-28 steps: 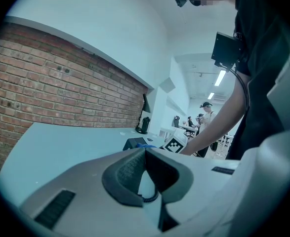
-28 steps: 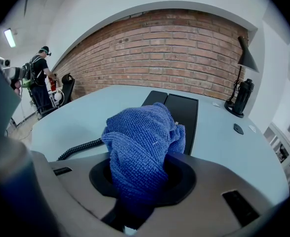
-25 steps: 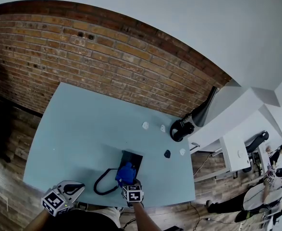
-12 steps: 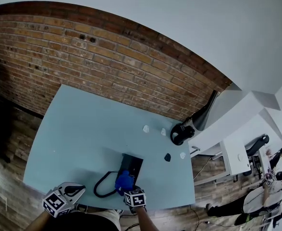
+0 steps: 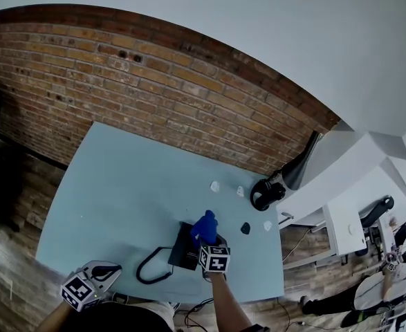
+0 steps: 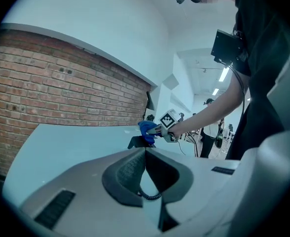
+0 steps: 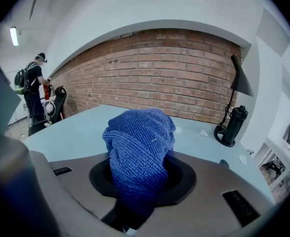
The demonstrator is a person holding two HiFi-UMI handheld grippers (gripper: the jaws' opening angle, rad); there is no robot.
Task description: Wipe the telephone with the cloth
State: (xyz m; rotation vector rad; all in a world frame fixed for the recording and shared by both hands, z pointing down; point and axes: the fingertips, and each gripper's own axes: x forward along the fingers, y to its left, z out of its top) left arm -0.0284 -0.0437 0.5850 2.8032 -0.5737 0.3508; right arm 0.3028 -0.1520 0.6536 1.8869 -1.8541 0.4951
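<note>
No words, numbers, brand names or signs can be read anywhere in these views. The only printed marks are black-and-white square patterns, not lettering, on the near-left marker cube (image 5: 78, 290) and the near-centre marker cube (image 5: 214, 258).

The light is even and cool, coming from ceiling tubes (image 7: 13, 35). Shadows on the table (image 5: 120, 185) are faint and soft, with no glare. Every view is fisheye, so the brick wall (image 5: 154, 75) bows into an arc. Both gripper views go black at the corners. The cloth (image 7: 140, 147) looks sharp up close.
</note>
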